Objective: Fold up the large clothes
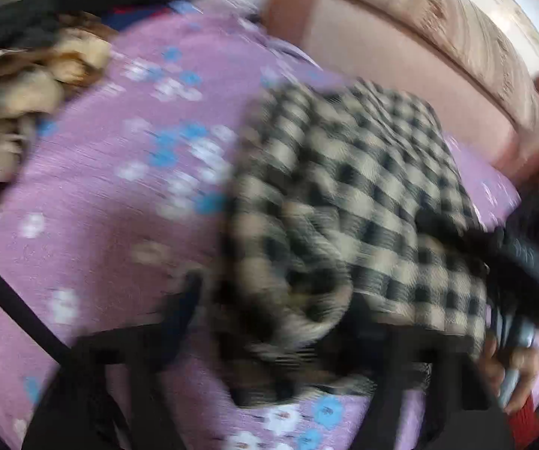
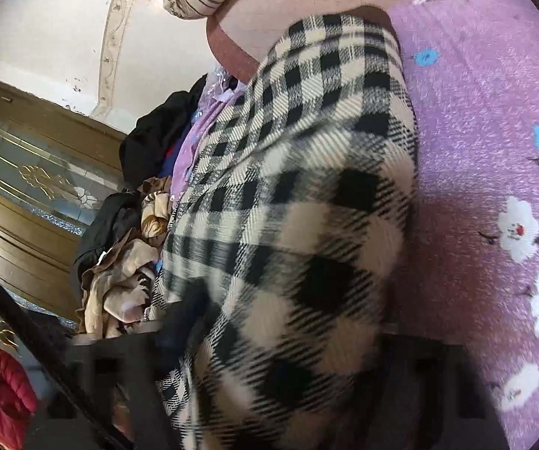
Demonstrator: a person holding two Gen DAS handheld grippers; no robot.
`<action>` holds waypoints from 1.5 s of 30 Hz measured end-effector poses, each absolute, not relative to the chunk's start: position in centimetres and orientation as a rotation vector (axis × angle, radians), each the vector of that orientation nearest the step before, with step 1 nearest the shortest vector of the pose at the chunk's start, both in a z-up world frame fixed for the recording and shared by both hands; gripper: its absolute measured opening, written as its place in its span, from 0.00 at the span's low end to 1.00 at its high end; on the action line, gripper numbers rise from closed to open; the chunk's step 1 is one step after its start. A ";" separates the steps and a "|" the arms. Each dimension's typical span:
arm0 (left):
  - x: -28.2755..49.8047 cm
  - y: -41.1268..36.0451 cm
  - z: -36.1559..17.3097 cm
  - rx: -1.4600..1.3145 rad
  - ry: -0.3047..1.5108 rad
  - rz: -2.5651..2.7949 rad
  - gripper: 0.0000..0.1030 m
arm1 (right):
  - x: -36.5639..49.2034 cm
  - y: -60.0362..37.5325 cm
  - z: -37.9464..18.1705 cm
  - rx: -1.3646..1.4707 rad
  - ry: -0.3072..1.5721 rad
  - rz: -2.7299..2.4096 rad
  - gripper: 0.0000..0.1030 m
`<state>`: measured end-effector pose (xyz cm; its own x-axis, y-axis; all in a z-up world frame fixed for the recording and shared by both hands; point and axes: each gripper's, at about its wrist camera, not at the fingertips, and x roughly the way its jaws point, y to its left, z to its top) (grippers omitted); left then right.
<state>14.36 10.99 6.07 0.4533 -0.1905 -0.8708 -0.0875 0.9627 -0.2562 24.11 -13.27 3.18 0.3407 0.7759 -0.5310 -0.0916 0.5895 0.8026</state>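
A large black-and-cream checked garment [image 1: 363, 195] lies partly folded on a purple flowered bedsheet [image 1: 93, 187]. My left gripper [image 1: 269, 318] has a bunched edge of the checked cloth between its fingers; the frame is blurred by motion. My right gripper [image 2: 280, 337] is buried under the same checked garment [image 2: 307, 168], which drapes over both fingers and hides the jaws. The right gripper and the hand that holds it also show at the right edge of the left wrist view [image 1: 524, 281].
A pile of brown, tan and black clothes [image 1: 25, 86] lies on the bed's far left, and also shows in the right wrist view [image 2: 126, 262]. A pink headboard [image 1: 400, 60] with a striped pillow [image 1: 457, 30] borders the bed. A wooden glass-panelled door [image 2: 25, 172] stands beyond.
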 end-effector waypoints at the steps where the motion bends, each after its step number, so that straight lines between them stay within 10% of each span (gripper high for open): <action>1: 14.4 10.7 6.0 -0.338 1.108 -0.103 0.26 | 24.4 -13.8 2.9 0.798 1.098 0.646 0.35; 8: 13.5 6.2 7.6 -0.366 1.087 -0.329 0.19 | 22.7 -19.1 7.8 0.751 0.984 0.649 0.29; 15: 13.0 8.4 6.7 -0.537 1.162 -0.346 0.21 | 20.6 -21.8 5.9 0.627 1.070 0.449 0.53; 26: 12.4 5.6 10.6 -0.382 0.977 -0.368 0.46 | 12.8 -24.5 11.1 0.415 0.966 0.367 0.63; 27: 12.8 4.5 9.8 -0.321 1.014 -0.351 0.43 | 12.4 -24.7 11.1 0.416 0.967 0.365 0.63; 28: 13.3 3.6 9.2 -0.293 1.039 -0.344 0.13 | 12.0 -24.8 11.2 0.413 0.970 0.361 0.63; 29: 13.4 3.0 8.1 -0.266 1.087 -0.334 0.05 | 11.6 -24.8 11.3 0.404 0.974 0.357 0.63; 45: 9.7 5.6 6.7 -0.382 1.144 -0.309 0.09 | 13.4 -16.5 10.8 0.240 1.004 0.456 0.63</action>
<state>9.73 5.64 6.74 0.3843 -0.4268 -0.8186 0.0431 0.8941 -0.4459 13.36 -16.50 10.80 0.4539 0.4738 -0.7547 -0.2570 0.8806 0.3982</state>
